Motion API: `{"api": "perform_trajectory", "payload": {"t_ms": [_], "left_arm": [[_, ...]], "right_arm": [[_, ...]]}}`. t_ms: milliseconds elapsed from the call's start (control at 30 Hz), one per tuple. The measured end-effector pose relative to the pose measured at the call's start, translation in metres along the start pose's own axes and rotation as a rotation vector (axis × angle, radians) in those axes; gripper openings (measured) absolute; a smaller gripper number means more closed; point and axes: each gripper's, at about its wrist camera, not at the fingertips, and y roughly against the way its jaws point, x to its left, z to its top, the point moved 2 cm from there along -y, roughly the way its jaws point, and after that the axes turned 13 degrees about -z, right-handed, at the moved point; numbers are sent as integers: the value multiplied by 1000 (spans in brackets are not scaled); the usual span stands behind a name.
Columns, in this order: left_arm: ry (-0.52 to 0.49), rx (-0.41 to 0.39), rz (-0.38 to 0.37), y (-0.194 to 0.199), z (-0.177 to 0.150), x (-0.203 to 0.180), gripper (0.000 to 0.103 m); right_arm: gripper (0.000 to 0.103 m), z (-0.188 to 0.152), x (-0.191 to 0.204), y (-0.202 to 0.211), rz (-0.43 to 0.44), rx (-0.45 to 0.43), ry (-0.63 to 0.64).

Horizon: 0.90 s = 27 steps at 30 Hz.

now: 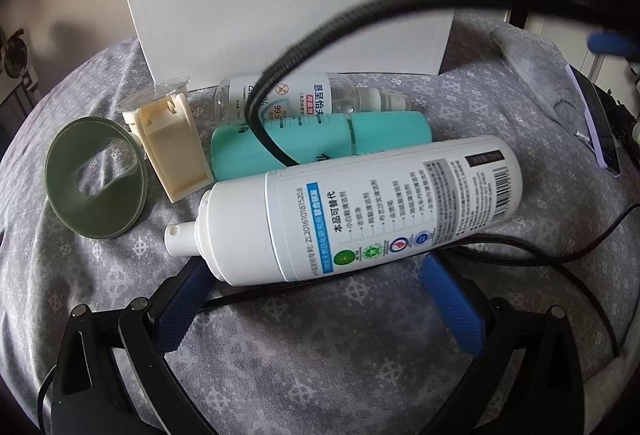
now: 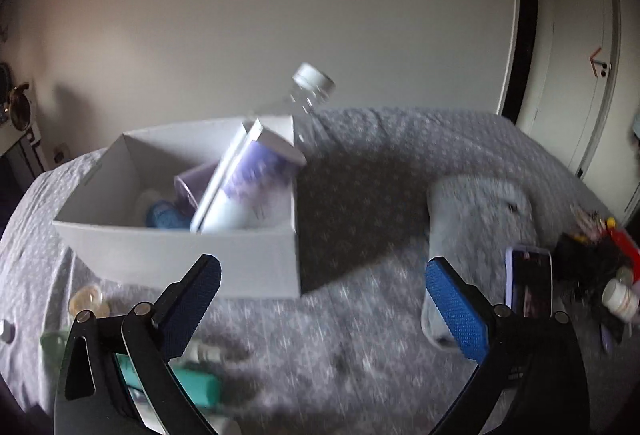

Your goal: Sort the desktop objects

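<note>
Both grippers (image 1: 316, 299) (image 2: 320, 299) gape empty, left just beside white foam bottle (image 1: 360, 211).

A thick black braided cable (image 1: 320, 47) crosses the clear spray bottle with a white label (image 1: 288, 97) and the teal plastic bottle (image 1: 320, 143) ahead of the left gripper, hiding parts. Beyond the right gripper, the white cardboard box (image 2: 192, 255) contents are motion-blurred; its near wall hides their lower parts.

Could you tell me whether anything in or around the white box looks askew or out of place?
Yes. In the right wrist view, the clear bottle with a purple label leans diagonally in the white box, its capped neck poking above the far rim instead of lying inside. A black cable also arcs across the left wrist view, over the bottles lying on the cloth.
</note>
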Motion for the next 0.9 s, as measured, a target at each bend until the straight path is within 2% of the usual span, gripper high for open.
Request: {"api": "perform_trajectory", "payload": {"t_ms": [100,200,300,333,433,500,533,567,633,700,900], "left_arm": [[0,0,0,1,0,0,103],[-1,0,0,1,0,1,103],[-1,0,0,1,0,1,103],[-1,1,0,1,0,1,103],[-1,1,0,1,0,1,103],[-1,1,-1,1,0,1,103],[-1,1,-1,2,0,2,103],[-2,1,0,1,0,2,103],[-4,2,3,1,1,1,103],[-3,2,2,2,0,0,103],[-3,2,1,1,0,0,103]], "right_arm": [[103,-45,-29,-15,-50,121,-48],[103,-76,-44,-39,-119,201,-70],[103,-91,-51,-63,-104,374,-74],[102,-90,-54,-62,-97,367,-92],[102,-82,-65,-43,-120,247,-170],[103,-84,-67,-39,-146,205,-196],[103,-90,-66,-43,-153,218,-201],[103,-103,-62,-57,-167,273,-191],[103,-110,-52,-62,-214,231,-131],[103,-109,-47,-60,-244,227,-106],[103,-115,-53,-57,-217,217,-141]]}}
